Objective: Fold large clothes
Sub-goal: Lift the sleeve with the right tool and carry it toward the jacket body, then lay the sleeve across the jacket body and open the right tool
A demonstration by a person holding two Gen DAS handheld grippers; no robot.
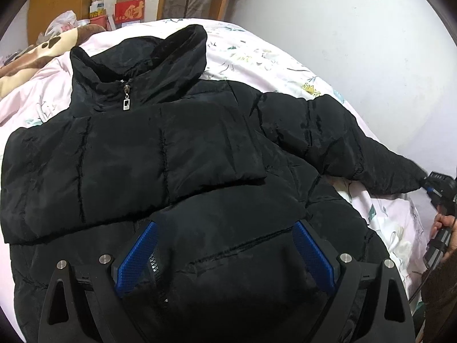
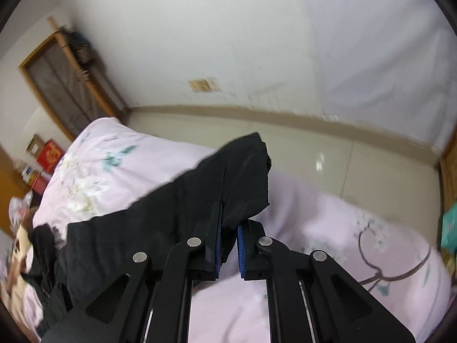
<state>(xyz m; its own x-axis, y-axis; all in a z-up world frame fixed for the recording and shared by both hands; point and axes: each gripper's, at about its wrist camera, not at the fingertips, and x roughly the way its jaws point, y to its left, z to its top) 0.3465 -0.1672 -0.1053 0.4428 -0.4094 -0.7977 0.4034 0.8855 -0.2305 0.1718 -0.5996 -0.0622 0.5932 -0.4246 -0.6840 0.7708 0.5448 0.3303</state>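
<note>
The jacket [image 1: 177, 154] lies on the bed [image 1: 257, 54] — one sleeve [image 1: 357, 148] stretching right, a wall [image 1: 342, 28] behind.

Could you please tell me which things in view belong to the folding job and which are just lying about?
Job: black puffer jacket; its sleeve, pinched by the right gripper; left gripper, open.
Lying about: brown blanket; red box; plastic bag.

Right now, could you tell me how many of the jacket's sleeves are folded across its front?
1: the left-hand sleeve lies across the chest. The other sleeve stretches out sideways, its cuff clamped in the right gripper.
</note>
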